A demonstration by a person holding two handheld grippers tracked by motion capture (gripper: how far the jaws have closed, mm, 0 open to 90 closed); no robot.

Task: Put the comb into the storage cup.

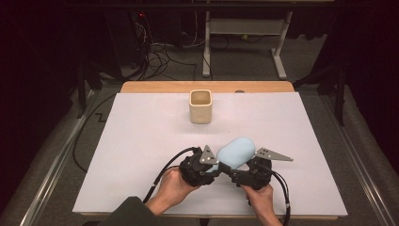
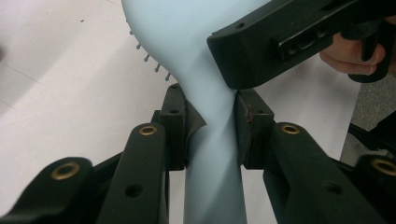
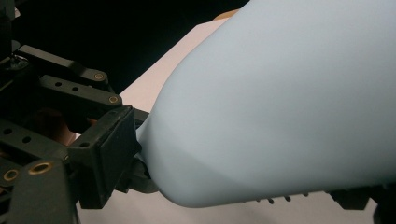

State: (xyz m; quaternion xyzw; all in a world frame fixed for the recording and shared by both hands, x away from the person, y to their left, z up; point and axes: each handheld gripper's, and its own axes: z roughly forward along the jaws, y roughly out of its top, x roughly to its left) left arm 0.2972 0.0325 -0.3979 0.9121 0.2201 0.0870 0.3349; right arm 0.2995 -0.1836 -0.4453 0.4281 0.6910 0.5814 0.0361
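Note:
A pale blue hairbrush [image 1: 237, 150] hangs tilted just above the white table [image 1: 141, 141], near its front edge. My left gripper [image 1: 214, 167] is shut on the brush's narrow handle; in the left gripper view both pads clamp the handle [image 2: 212, 140] just below the head, where short bristles [image 2: 152, 60] stick out. My right gripper [image 1: 234, 172] comes in from the right and straddles the wide head [image 3: 280, 102]. Its near pad [image 3: 107, 149] lies against the head's edge, while the other jaw is mostly hidden under the bristle side. A hand holds each gripper.
A cream square cup [image 1: 200, 106] stands upright and open at the back middle of the table. Behind the table's wooden rear edge [image 1: 207, 86] are a dark floor, cables and a desk frame [image 1: 244, 42]. Metal rails run along both sides of the table.

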